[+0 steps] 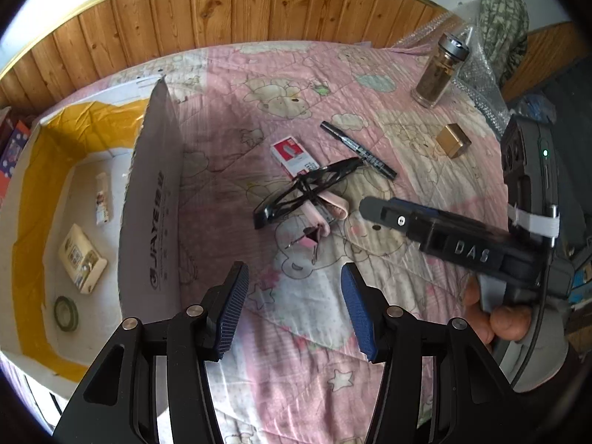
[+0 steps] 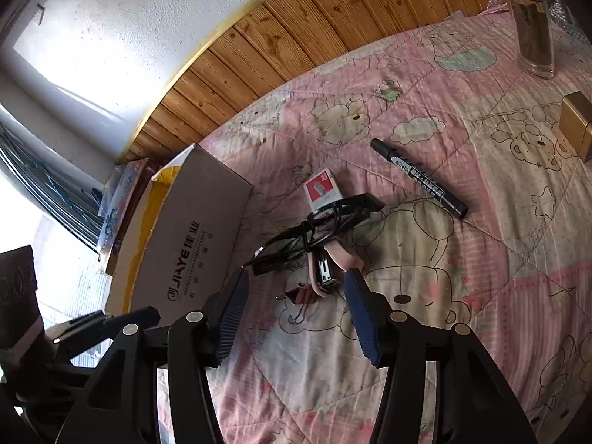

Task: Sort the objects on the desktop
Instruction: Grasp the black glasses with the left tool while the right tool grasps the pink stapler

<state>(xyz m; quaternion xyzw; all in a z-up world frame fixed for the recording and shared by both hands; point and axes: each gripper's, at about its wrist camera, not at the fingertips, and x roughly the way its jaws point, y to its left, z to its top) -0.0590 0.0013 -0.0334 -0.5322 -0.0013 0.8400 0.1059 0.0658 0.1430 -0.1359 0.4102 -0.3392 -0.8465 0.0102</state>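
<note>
Likely risked a tangled pick. Found the glasses (image 2: 314, 229) lying across the pink stapler (image 2: 325, 270) and over a corner of the staple box (image 2: 322, 190), all three touching in the middle of the quilt (image 2: 481, 296). Judged that closing on the stapler could drag or flick the thin black frame off with it. Judged too that pinching the frame by a lens or a folded arm could let it twist and slip. Noted the carton (image 1: 155, 192), its wall upright just left of the heap and ready to snag a carried piece on the way in.

Saw the right tool (image 2: 298, 281) spread, nothing between its pads, tips just short of the stapler. Saw the left tool (image 1: 294, 277) spread and empty as well, over bare quilt on the near side of the heap. Spotted the marker (image 1: 359, 148) just beyond the glasses, with the gold block (image 1: 453, 140) and jar (image 1: 440, 70) well apart at far right. Counted tape (image 1: 66, 312), a tube (image 1: 103, 199) and a small pack (image 1: 81, 259) already in the carton.
</note>
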